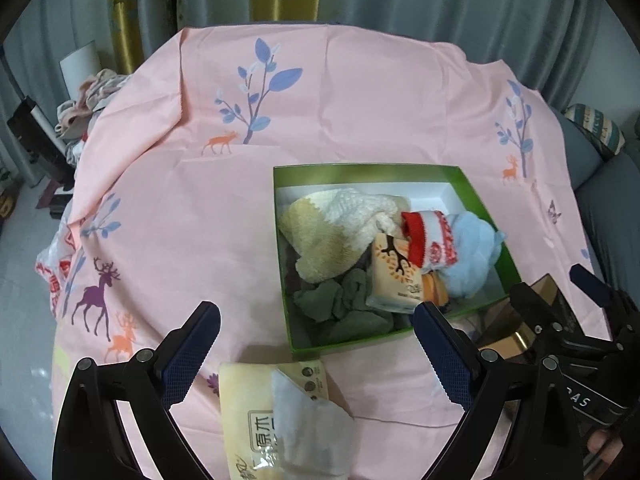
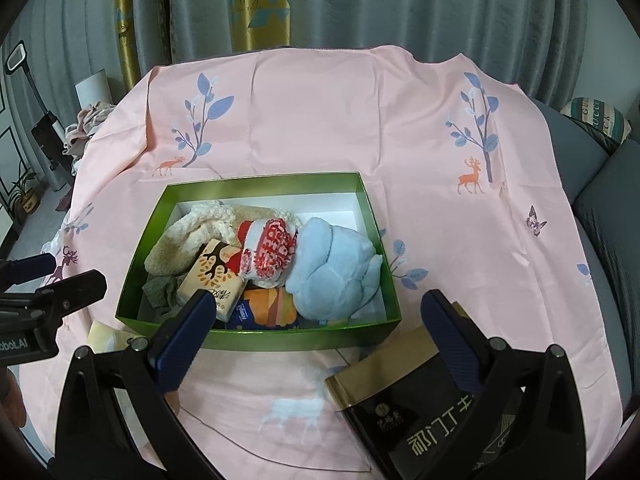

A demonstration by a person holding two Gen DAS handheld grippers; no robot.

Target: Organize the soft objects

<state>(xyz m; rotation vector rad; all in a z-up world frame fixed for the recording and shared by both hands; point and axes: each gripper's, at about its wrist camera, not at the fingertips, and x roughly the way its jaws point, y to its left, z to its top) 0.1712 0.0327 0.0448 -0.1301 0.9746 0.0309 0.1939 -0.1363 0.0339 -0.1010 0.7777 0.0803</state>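
Note:
A green box (image 1: 288, 256) (image 2: 260, 338) sits on the pink cloth and holds soft things: a cream towel (image 1: 336, 232) (image 2: 188, 236), a red-and-white sock (image 1: 430, 240) (image 2: 272, 252), a light blue plush (image 1: 472, 256) (image 2: 336, 268), grey-green socks (image 1: 340, 308) (image 2: 160, 288) and a tissue pack with a tree print (image 1: 396, 276) (image 2: 214, 276). A yellow tissue pack (image 1: 276, 412) (image 2: 104, 336) lies on the cloth in front of the box, between my left gripper's open jaws. My left gripper (image 1: 316, 360) is open and empty. My right gripper (image 2: 320, 332) is open and empty, above a black and gold box (image 2: 404, 412) (image 1: 516, 332).
The pink deer-print cloth (image 1: 320, 112) (image 2: 320, 120) covers the table. Curtains (image 2: 360, 0) hang behind. A pile of clothes (image 1: 88, 96) lies at the far left, and a grey sofa with a cushion (image 2: 600, 120) at the right.

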